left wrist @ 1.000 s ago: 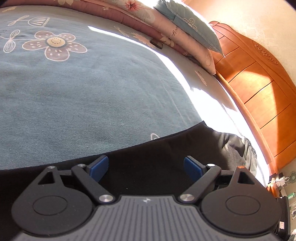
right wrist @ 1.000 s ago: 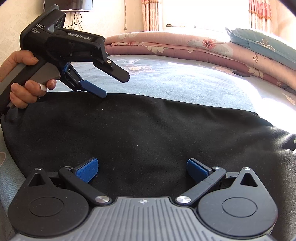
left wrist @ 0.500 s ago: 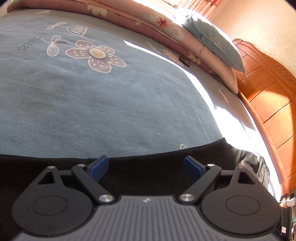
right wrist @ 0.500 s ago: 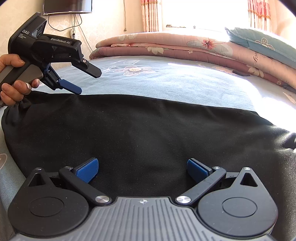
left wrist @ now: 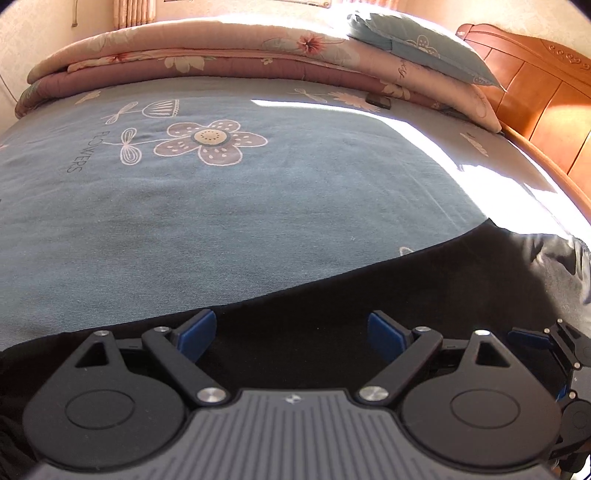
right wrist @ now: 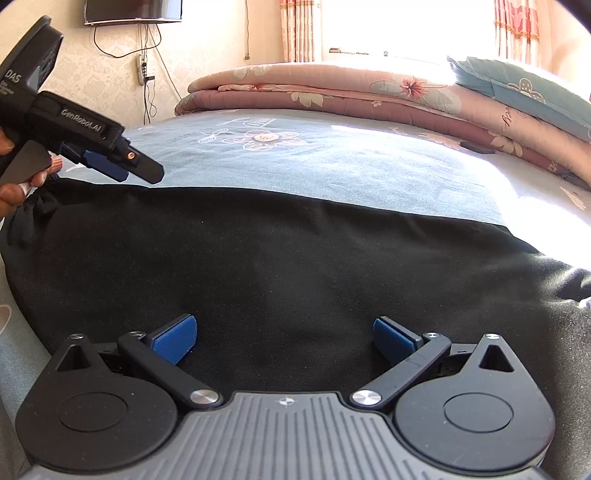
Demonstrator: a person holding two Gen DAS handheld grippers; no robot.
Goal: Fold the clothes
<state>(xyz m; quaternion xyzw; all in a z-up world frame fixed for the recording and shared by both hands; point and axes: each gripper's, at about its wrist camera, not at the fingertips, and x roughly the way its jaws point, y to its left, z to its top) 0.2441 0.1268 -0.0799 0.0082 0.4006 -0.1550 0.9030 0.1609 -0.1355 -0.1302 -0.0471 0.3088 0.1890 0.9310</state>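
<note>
A black garment (right wrist: 295, 258) lies spread flat across the blue flowered bed sheet (left wrist: 221, 221); its far edge runs straight, and its left end is bunched. My left gripper (left wrist: 291, 332) is open and empty. In the right wrist view the left gripper (right wrist: 138, 173) hangs above the garment's far left corner, held by a hand (right wrist: 11, 192), clear of the cloth. My right gripper (right wrist: 284, 336) is open over the near part of the garment (left wrist: 332, 295), nothing between its blue pads. At the left wrist view's right edge, the right gripper (left wrist: 539, 363) shows.
Folded pink quilts (right wrist: 332, 88) and a blue pillow (left wrist: 424, 48) are stacked along the far side of the bed. A wooden headboard (left wrist: 535, 92) stands at the right. A small dark object (left wrist: 378, 101) lies by the quilts. A screen (right wrist: 133, 9) hangs on the wall.
The left gripper has lifted and drawn back to the left off the garment, rolling as it went, still open. The right gripper has not moved.
</note>
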